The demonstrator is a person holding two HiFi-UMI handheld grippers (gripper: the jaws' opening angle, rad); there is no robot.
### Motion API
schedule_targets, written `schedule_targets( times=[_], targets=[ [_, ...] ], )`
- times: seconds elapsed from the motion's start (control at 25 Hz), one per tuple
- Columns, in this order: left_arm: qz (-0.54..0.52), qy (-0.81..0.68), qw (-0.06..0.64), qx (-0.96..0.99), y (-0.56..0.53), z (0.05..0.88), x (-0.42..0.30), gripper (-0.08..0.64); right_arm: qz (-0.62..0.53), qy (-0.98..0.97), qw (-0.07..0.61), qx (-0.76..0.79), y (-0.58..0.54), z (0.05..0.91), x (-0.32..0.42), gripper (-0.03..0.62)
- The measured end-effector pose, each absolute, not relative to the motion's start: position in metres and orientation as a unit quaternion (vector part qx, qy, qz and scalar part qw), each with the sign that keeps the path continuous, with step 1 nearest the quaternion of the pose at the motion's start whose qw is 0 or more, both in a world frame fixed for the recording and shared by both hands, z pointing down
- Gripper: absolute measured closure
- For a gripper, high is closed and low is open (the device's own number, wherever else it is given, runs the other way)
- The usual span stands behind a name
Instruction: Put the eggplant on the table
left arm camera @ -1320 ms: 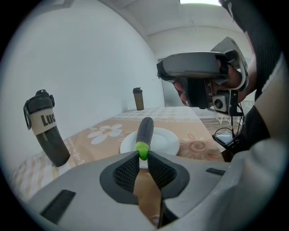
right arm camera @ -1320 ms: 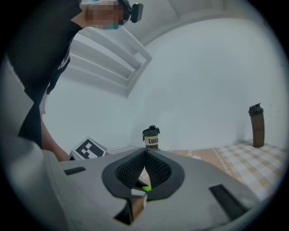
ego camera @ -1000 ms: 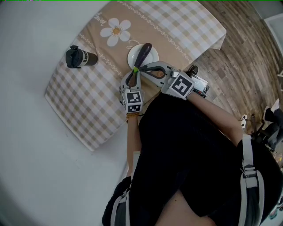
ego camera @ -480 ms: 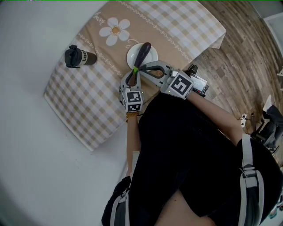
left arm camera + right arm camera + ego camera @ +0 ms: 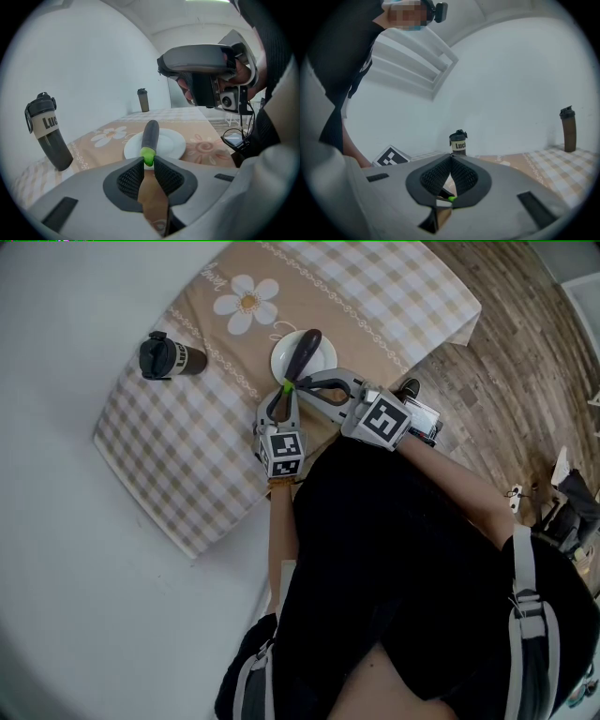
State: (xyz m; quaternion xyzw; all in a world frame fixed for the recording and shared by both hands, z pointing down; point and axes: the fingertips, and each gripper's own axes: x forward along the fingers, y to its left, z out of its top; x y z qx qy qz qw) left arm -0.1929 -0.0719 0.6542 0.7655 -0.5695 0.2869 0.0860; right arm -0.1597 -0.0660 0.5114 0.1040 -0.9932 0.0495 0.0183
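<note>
- The eggplant (image 5: pixel 305 350) is seen lying across a white plate (image 5: pixel 324 358), dark body on the plate and green stem end pointing toward the person.
- The plate is set on a beige checked tablecloth (image 5: pixel 187 456), just beside a printed daisy (image 5: pixel 246 304).
- The left gripper (image 5: pixel 148 160) is clenched on the eggplant's green stem (the stem is pinched right at the jaw tips, while the body rests on the plate).
- The right gripper (image 5: pixel 451 158) is held just beside the left one, over the near edge of the plate; its jaws are pressed together at the tips with nothing gripped between them, and a bit of the green stem shows through the gap below the tips.
- A dark bottle (image 5: pixel 169 358) with a tan band is placed upright on the cloth, well apart from the plate on the left side.
- A second, slimmer bottle (image 5: pixel 143 99) is seen farther back.
- A wooden floor (image 5: pixel 506 362) is visible past the table's right edge.
</note>
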Motion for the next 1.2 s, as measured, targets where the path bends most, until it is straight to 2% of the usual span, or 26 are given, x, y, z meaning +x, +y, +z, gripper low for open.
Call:
schedule_targets(
  times=[0.16, 0.2, 0.24, 1.2],
  targets=[
    [0.284, -0.569, 0.088, 0.767, -0.070, 0.654, -0.193, 0.484, 0.048, -0.994, 0.020, 0.101, -0.064, 0.512, -0.161, 0.586],
    [0.283, -0.568, 0.090, 0.768, -0.070, 0.654, -0.193, 0.418, 0.047, -0.994, 0.021, 0.100, -0.064, 0.512, -0.161, 0.586],
    [0.282, -0.566, 0.091, 0.769, -0.070, 0.654, -0.192, 0.405, 0.047, -0.994, 0.021, 0.100, -0.064, 0.512, -0.161, 0.586],
    [0.235, -0.606, 0.064, 0.757, -0.071, 0.610, -0.209, 0.405, 0.045, -0.995, 0.014, 0.090, -0.060, 0.512, -0.168, 0.586]
  ],
)
